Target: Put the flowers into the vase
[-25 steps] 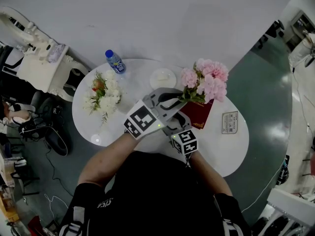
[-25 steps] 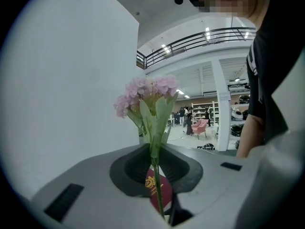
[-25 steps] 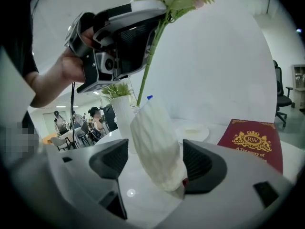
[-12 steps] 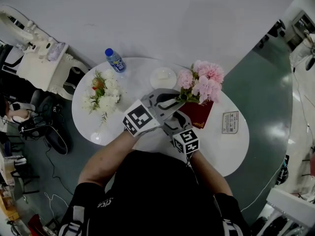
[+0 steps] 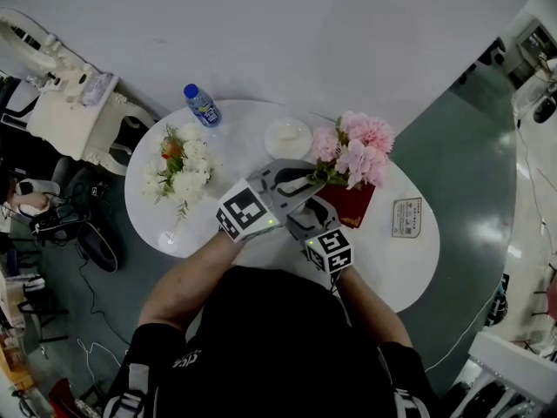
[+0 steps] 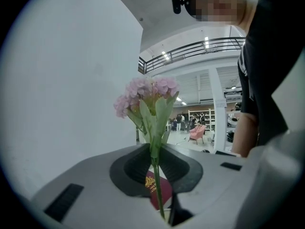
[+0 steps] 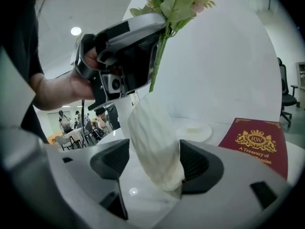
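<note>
Two grippers meeting over the table, flowers just above the vase

Both grippers are working close together above the near middle of the round white table (image 5: 239,142). The left gripper (image 5: 306,179) is pinching the thin green stem of the pink flowers (image 5: 357,151) between nearly closed jaws, and the blooms are standing up and to the right of it. In the left gripper view the stem is running straight up between the pads (image 6: 143,163).

The right gripper (image 7: 155,159) is clasping the white ribbed vase (image 7: 152,142), which is leaning to the left between its pads. The cut end of the stem is hanging just above the vase's mouth, not yet inside it.

A red book (image 5: 350,203) is lying on the table to the right of the grippers, with a small card (image 5: 406,217) further right. A white dish (image 5: 288,138) and a water bottle (image 5: 201,105) are sitting on the far side, and a bunch of white flowers (image 5: 178,168) is standing at the left
</note>
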The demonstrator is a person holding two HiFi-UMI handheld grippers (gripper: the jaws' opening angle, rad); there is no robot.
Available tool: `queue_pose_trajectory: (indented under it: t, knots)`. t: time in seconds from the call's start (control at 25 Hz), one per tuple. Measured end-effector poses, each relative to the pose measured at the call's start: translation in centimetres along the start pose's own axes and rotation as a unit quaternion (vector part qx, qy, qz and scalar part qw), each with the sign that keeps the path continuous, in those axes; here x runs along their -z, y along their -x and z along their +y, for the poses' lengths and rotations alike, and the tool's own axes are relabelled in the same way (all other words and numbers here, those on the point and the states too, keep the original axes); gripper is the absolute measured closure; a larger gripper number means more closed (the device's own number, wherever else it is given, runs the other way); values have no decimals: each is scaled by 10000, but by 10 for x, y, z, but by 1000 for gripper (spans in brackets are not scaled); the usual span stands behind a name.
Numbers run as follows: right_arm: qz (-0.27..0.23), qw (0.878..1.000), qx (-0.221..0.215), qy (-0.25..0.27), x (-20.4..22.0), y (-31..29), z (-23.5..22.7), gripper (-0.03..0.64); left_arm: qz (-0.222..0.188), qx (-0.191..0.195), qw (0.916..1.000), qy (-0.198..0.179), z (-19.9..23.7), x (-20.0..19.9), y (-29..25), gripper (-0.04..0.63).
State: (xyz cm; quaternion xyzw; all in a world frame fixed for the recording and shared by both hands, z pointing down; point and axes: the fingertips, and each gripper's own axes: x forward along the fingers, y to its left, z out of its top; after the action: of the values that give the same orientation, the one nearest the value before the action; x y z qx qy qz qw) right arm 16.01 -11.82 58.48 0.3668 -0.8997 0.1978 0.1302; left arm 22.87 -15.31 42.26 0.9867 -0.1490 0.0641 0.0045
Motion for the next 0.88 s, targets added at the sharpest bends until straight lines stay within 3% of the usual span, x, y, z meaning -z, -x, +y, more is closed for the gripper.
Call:
queue_pose_trajectory:
  t: [0.16,0.52,0.88]
  knots:
    - [84,9999,1,113,1,1,1,279,27,5,9998,215,0,6,1,545]
    - [166,9995,202,186,4,-6,-4,279,282,21,9995,-157,-1,28,3,544]
    - [163,9991,360,166,3,-14,-5,279,304,27,9995,-14,-2,40,8,544]
